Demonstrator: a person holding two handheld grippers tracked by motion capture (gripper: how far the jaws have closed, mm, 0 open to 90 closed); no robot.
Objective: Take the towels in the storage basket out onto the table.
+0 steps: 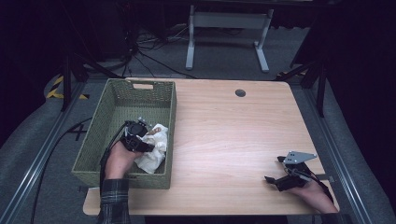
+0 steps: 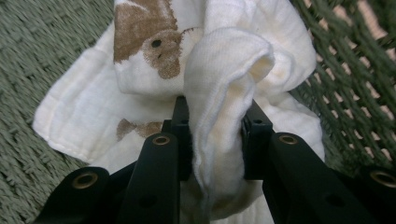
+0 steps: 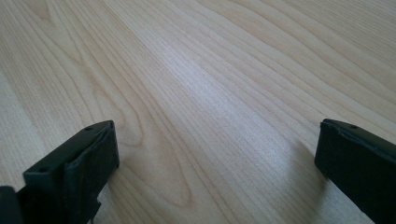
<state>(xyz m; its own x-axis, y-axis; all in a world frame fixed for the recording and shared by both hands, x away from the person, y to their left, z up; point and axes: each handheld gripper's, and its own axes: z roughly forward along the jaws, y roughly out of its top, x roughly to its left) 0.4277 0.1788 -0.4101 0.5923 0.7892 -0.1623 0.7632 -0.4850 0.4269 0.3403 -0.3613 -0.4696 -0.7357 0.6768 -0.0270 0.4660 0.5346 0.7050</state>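
Note:
A white cloth (image 1: pixel 154 149) with brown animal prints lies crumpled in the near right corner of a green woven basket (image 1: pixel 100 121). Inside the basket, my left gripper (image 1: pixel 145 135) points at the cloth. In the left gripper view a thick fold of the cloth (image 2: pixel 224 70) stands between the two black jaws, and both pads press on it; the left gripper (image 2: pixel 217 126) is shut on that fold. My right gripper (image 1: pixel 274 169) rests on the wooden table (image 1: pixel 224 126) near its front right corner. It (image 3: pixel 217 149) stands open, with bare wood between its jaws.
The basket stands on the table's left side, its woven wall (image 2: pixel 355 70) close behind the cloth. A round cable hole (image 1: pixel 240 93) sits at the table's far edge. Beyond the table are a white stand (image 1: pixel 229 28) and cables on the floor.

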